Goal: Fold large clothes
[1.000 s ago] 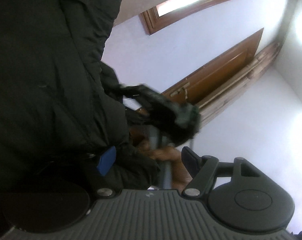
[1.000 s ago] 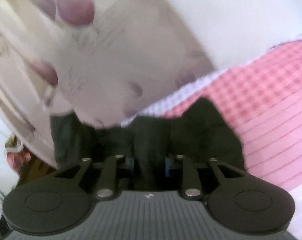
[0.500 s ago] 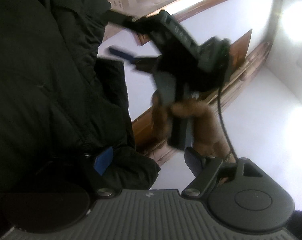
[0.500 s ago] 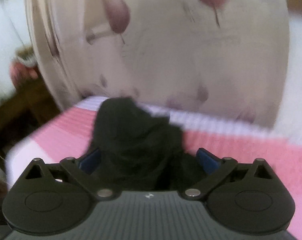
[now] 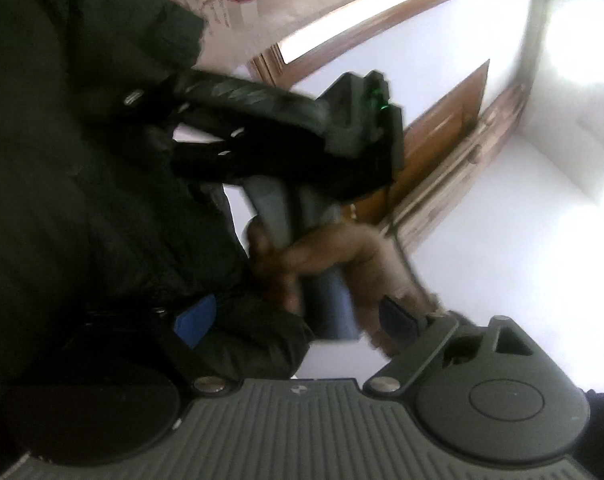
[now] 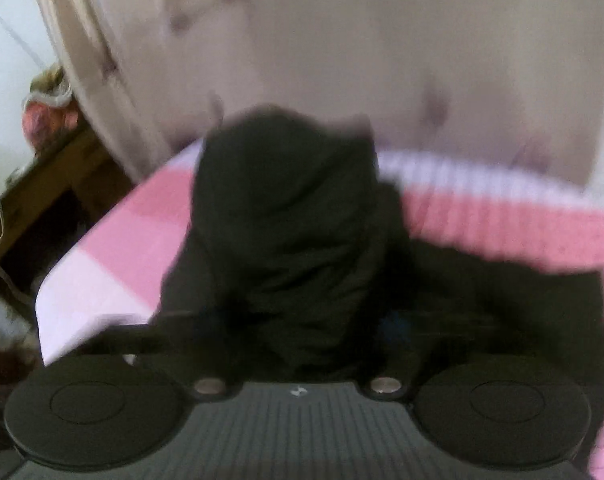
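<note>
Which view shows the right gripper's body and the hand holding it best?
The left wrist view: it shows the right gripper from outside, its handle gripped by a hand, jaws closing into the black jacket. The right wrist view shows only its own base, fingers lost in dark fabric.

The left gripper (image 5: 297,320) has a ribbed grey body, round black side discs, silver screws and blue finger pads (image 5: 195,320). The right gripper (image 6: 297,320) looks alike — in the left view, a green light glows on its housing.
</note>
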The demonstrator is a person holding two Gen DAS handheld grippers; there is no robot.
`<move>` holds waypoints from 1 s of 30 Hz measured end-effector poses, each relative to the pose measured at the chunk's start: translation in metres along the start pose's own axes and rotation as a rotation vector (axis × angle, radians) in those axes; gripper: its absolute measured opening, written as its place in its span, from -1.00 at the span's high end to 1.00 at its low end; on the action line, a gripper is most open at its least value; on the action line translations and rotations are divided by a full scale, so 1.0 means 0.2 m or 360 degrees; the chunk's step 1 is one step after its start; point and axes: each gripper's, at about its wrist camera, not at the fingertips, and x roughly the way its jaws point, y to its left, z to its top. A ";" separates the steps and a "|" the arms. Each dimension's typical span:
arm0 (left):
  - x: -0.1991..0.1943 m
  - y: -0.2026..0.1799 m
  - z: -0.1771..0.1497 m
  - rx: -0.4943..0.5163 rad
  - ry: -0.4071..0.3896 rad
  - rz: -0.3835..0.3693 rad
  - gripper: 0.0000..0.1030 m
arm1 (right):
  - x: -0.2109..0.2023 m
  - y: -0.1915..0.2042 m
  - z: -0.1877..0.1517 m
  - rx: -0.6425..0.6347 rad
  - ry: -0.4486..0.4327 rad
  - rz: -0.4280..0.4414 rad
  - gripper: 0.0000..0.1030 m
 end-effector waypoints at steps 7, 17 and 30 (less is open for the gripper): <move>-0.35 -0.10 0.12 -0.0013 -0.0187 0.0209 -1.00 | -0.22 0.20 -0.01 -0.0261 -0.0290 -0.0056 0.81; -0.31 0.07 0.21 -0.0041 -0.0126 0.0654 -1.00 | -0.51 -0.09 -0.29 -0.0027 -0.0537 -0.0232 0.82; -0.14 0.17 0.18 -0.0102 0.0022 0.0681 -1.00 | -0.71 -0.46 -0.59 0.0485 -0.0747 -0.0176 -0.35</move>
